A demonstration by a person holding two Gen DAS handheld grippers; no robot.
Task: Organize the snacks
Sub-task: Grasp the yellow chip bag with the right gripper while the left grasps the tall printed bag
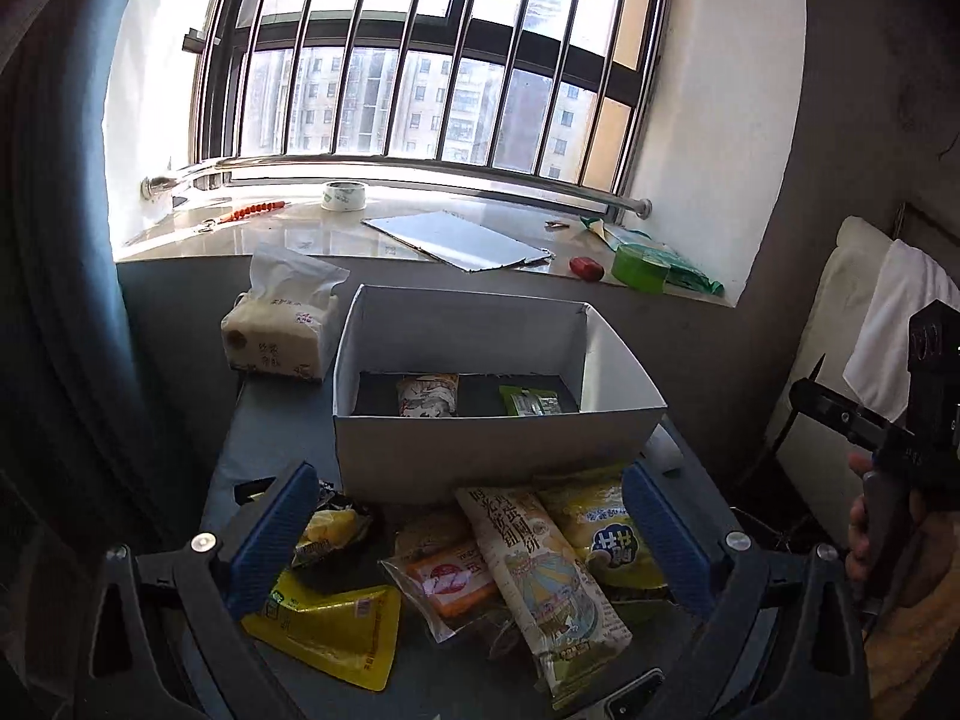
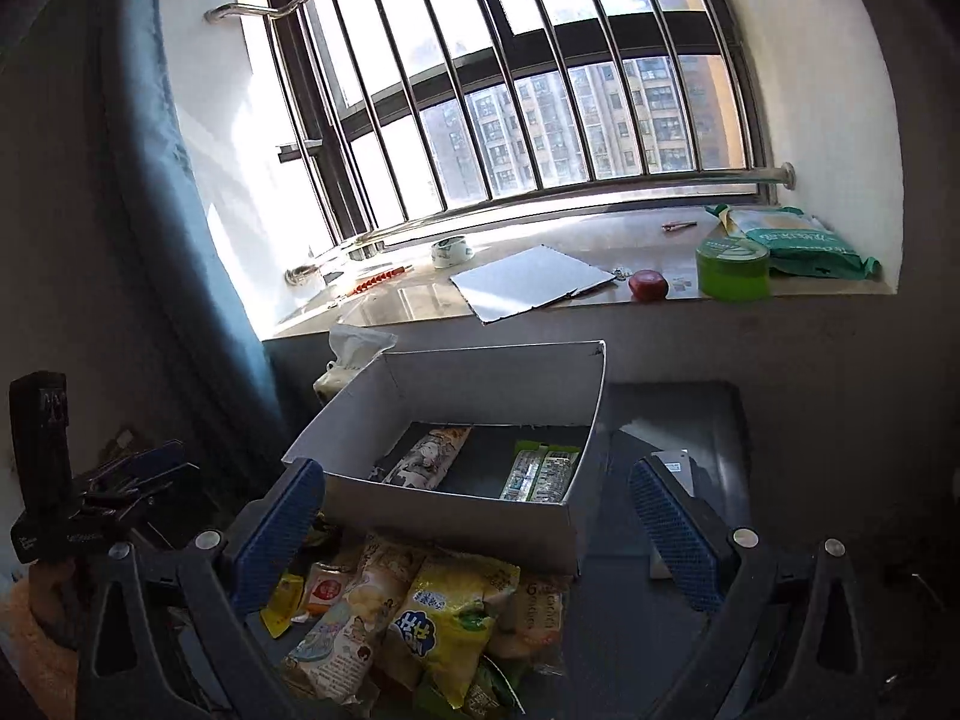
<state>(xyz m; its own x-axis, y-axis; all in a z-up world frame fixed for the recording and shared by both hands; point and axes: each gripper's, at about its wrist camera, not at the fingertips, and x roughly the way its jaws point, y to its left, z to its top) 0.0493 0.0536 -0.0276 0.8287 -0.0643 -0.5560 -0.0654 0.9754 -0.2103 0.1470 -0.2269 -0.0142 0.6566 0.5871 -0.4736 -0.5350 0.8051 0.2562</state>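
Note:
A white cardboard box [image 1: 480,444] [image 2: 456,516] stands on the dark table under the window. Inside lie a patterned snack pack [image 1: 427,395] [image 2: 427,457] and a green packet [image 1: 531,402] [image 2: 540,471]. In front of the box is a heap of snacks: a long cream biscuit pack [image 1: 540,576] [image 2: 342,624], a yellow bag [image 1: 600,528] [image 2: 450,618], a yellow pouch [image 1: 330,630] and an orange-labelled clear packet [image 1: 447,585]. My left gripper [image 1: 471,546] hangs open over the heap, nothing between its blue pads. My right gripper [image 2: 477,534] is open too, over the box's near wall.
A tissue pack [image 1: 279,330] sits left of the box. The windowsill holds a tape roll [image 1: 343,195], a flat white sheet [image 1: 459,240], a red object [image 1: 586,267], a green roll [image 1: 642,267] and a green bag [image 2: 792,240]. A blue curtain [image 1: 66,300] hangs at left.

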